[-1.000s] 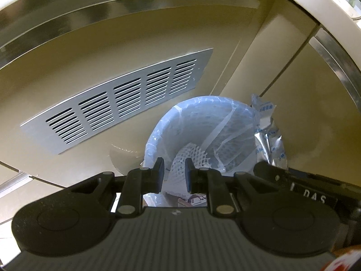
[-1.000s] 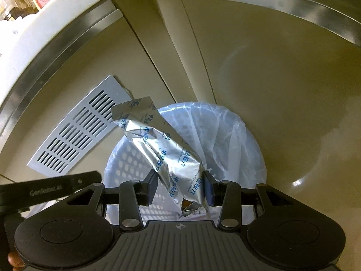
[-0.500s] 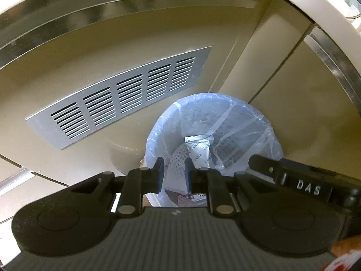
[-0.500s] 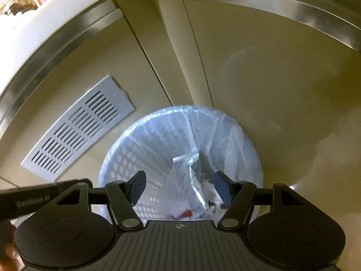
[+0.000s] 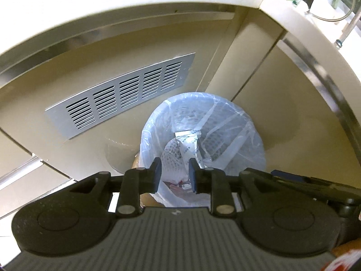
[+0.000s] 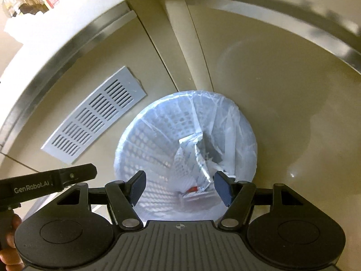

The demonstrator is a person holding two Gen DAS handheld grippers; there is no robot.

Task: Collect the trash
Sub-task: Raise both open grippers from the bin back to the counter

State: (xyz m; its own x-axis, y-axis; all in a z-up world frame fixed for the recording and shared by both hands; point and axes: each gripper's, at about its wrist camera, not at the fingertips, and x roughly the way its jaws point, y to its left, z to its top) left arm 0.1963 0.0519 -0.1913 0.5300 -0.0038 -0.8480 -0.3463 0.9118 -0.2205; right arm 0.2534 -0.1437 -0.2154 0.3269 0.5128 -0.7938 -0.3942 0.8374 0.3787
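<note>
A white mesh waste basket [image 5: 246, 133] [image 6: 144, 142] lined with a clear plastic bag stands on the floor in a cabinet corner. Inside it lies a silver foil wrapper [image 5: 188, 140] [image 6: 198, 155] with blue print, on top of a white foam net [image 5: 172, 153] and other small scraps. My left gripper [image 5: 174, 177] hovers above the basket's near rim, its jaws opening with a narrow gap and nothing between them. My right gripper [image 6: 180, 186] hangs over the basket too, open wide and holding nothing. The left gripper's body [image 6: 45, 184] shows at the left of the right wrist view.
Beige cabinet doors [image 5: 282, 103] close in the corner behind the basket. A grey vent grille [image 5: 121, 94] [image 6: 94, 122] is set into the left panel. Steel trim and a pale countertop edge [image 5: 300, 22] run above. A person's hand [image 6: 9, 244] holds the left gripper.
The right gripper opened and the foil wrapper fell from it into the basket. Both grippers have since risen and drawn back from the basket. The left jaws have parted slightly.
</note>
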